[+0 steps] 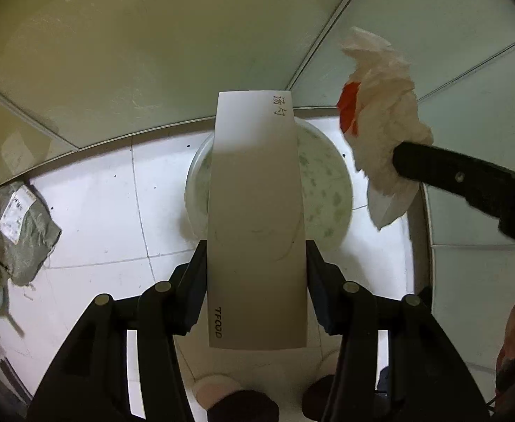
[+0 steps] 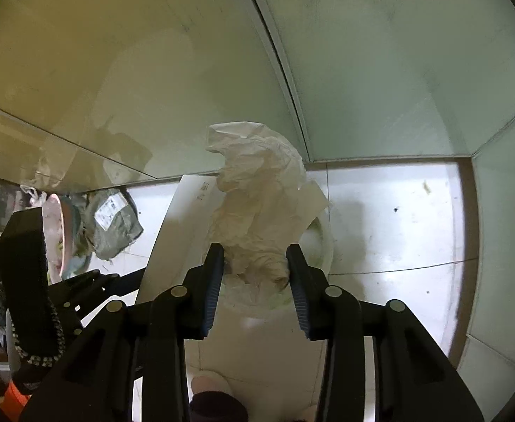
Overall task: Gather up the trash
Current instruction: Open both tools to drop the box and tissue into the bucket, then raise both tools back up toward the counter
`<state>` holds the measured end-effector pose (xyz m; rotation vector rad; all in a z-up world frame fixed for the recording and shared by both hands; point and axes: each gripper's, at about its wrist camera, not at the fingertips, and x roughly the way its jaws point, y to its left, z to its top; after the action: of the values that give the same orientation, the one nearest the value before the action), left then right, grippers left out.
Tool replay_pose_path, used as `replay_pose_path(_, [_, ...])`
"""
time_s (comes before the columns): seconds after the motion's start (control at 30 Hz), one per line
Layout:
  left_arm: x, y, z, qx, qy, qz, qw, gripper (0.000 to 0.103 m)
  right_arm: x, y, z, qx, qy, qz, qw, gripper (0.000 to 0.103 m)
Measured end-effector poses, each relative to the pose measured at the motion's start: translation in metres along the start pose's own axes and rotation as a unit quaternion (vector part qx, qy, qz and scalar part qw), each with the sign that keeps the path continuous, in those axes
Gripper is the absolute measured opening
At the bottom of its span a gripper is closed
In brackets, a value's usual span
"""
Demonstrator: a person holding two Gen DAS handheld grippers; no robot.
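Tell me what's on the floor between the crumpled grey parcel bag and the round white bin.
Nothing: bare white floor tile separates the grey parcel bag from the white bin, clearest in the left wrist view.

Glossy white floor tiles (image 1: pixel 92 211) gleam under a smooth matt paper box (image 1: pixel 257 218), crinkled soft tissue (image 2: pixel 257 211) bunches mid-frame, and a wrinkled grey plastic mailer (image 1: pixel 21 232) lies left.

Left gripper (image 1: pixel 255 281) clamps white card (image 1: pixel 255 218) above bin (image 1: pixel 331 190)

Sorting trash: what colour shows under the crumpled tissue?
Red-orange, tucked in the white tissue; left wrist view shows it best.
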<state>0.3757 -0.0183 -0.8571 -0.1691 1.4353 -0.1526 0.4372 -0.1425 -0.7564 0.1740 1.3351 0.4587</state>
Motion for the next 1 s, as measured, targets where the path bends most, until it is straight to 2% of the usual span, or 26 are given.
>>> replay_pose_path(0.33, [0.01, 0.0, 0.007, -0.013, -0.028, 0.002, 0.9995, 0.052, 0.017, -0.003, -0.001, -0.006, -0.011, -0.008, 1.0, 0.038])
replay_pose_path(0.53, [-0.028, -0.011, 0.007, -0.014, -0.026, 0.014, 0.9994, 0.052, -0.018, 0.0, -0.001, -0.001, -0.005, -0.019, 1.0, 0.038])
replay_pose_path(0.63, [-0.08, -0.022, 0.007, -0.021, -0.037, 0.01, 0.999, 0.052, -0.057, 0.008, 0.001, 0.007, -0.004, -0.024, 1.0, 0.038])
replay_pose_path(0.73, [-0.142, -0.033, 0.006, -0.024, -0.054, 0.007, 0.9982, 0.052, -0.114, 0.025, 0.006, 0.013, -0.008, -0.025, 1.0, 0.038])
replay_pose_path(0.87, [-0.239, -0.048, 0.007, -0.028, -0.085, 0.009, 0.996, 0.052, -0.203, 0.059, 0.016, 0.013, -0.035, -0.028, 0.999, 0.038])
replay_pose_path(1.0, [-0.354, -0.064, 0.01, -0.031, -0.127, 0.008, 0.9914, 0.052, -0.295, 0.098, 0.024, 0.0, -0.074, -0.035, 0.997, 0.038])
